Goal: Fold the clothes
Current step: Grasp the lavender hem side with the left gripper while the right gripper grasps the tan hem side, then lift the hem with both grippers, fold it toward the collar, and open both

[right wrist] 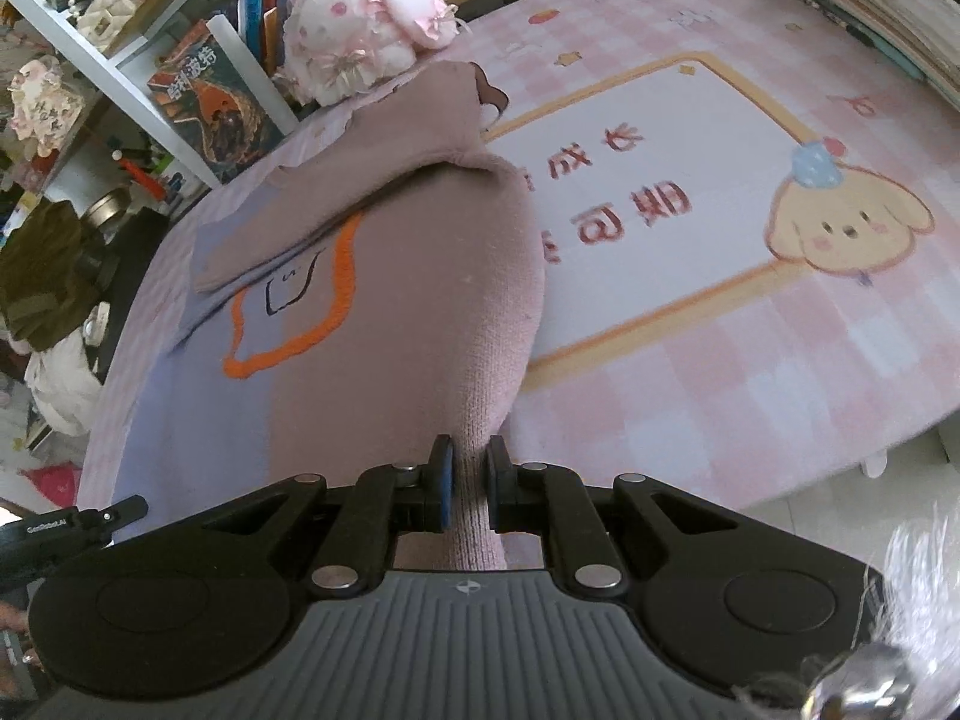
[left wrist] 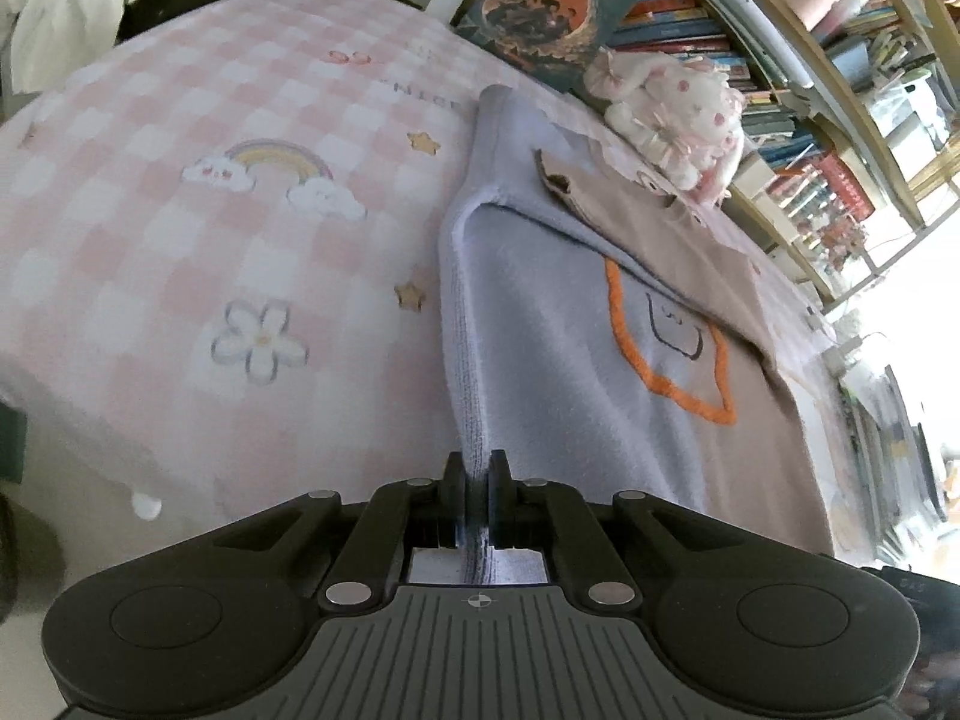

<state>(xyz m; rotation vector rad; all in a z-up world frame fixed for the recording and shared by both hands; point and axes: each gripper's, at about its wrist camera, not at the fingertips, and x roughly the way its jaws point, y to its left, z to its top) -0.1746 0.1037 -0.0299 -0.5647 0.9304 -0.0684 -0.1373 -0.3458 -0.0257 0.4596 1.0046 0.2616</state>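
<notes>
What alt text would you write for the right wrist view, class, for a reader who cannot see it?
The right gripper pinches the pink edge of a pink-and-lavender sweater with an orange outline design, its sleeve folded across it, on a pink checked blanket. A plush toy sits beyond, before bookshelves.

**Two matching black-and-grey handheld grippers**

The left black two-finger gripper [left wrist: 477,474] has glossy black linkage arms joined by round silver pivot screws, two broad black housings each with a shallow circular disc, and a ribbed grey centre plate bearing a small crosshair mark. The right black two-finger gripper [right wrist: 468,462] is built the same, though its finger pads [right wrist: 443,483] show a blue edge. At the right view's lower left, white lettering marks a slim black bar
</notes>
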